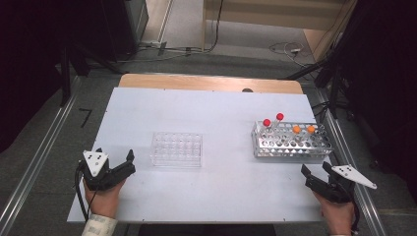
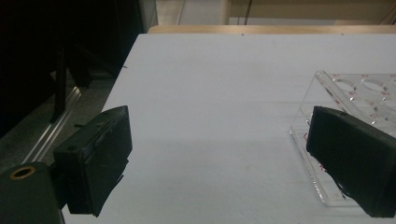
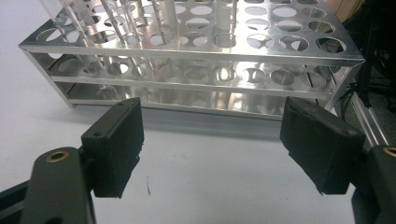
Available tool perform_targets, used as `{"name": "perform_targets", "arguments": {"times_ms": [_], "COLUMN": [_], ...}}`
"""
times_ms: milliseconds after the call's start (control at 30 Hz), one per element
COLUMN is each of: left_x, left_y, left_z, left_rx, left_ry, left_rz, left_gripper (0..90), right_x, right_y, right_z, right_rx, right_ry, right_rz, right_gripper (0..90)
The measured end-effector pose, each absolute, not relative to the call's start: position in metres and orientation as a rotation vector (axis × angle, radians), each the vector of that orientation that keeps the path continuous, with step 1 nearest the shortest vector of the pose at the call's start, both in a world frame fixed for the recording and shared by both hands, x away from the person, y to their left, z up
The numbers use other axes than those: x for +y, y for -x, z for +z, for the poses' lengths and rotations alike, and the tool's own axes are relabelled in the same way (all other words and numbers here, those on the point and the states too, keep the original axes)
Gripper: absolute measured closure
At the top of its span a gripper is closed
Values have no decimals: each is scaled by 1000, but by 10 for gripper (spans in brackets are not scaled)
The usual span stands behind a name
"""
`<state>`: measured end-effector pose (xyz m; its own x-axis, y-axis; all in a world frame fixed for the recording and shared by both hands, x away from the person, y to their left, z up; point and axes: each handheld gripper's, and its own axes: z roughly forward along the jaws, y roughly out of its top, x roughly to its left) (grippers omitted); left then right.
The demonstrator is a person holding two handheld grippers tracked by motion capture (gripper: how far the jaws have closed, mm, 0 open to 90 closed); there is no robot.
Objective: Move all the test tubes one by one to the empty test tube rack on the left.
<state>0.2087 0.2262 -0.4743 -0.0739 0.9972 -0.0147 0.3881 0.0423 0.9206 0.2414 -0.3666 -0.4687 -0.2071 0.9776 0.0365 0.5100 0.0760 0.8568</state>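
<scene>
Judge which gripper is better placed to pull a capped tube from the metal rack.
Right. The right gripper sits open just in front of the metal rack with its tubes; the left gripper is across the table beside the clear rack.

No readable text anywhere, tbh; the clear plastic rack [image 2: 355,93] has tiny red marks beside its holes, too blurry to read.

Count of items on the white table [image 1: 216,191]: one.

Racks: two in total, namely one clear plastic rack [image 1: 176,149] and one metal rack [image 1: 291,140].

Tubes standing in the metal rack: four, namely two with red caps [image 1: 266,122] and two with orange caps [image 1: 296,129].

Hand-held grippers: two, namely one left gripper [image 1: 123,166] and one right gripper [image 1: 316,173], each with two black jaws.
</scene>
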Motion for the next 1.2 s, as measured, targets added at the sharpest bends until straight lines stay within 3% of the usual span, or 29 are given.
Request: {"name": "perform_targets", "arguments": {"times_ms": [800, 1200], "left_x": [225, 224], "left_y": [-213, -215], "left_z": [-477, -478], "left_rx": [1576, 1580], "left_ry": [-1469, -1472], "left_rz": [1011, 1008], "left_gripper": [77, 77], "right_x": [-350, -330], "right_y": [-252, -268], "right_z": [-460, -456], "right_rx": [1819, 1851], "right_ry": [-1396, -1330], "right_rz": [1057, 1085], "right_gripper": [236, 331]}}
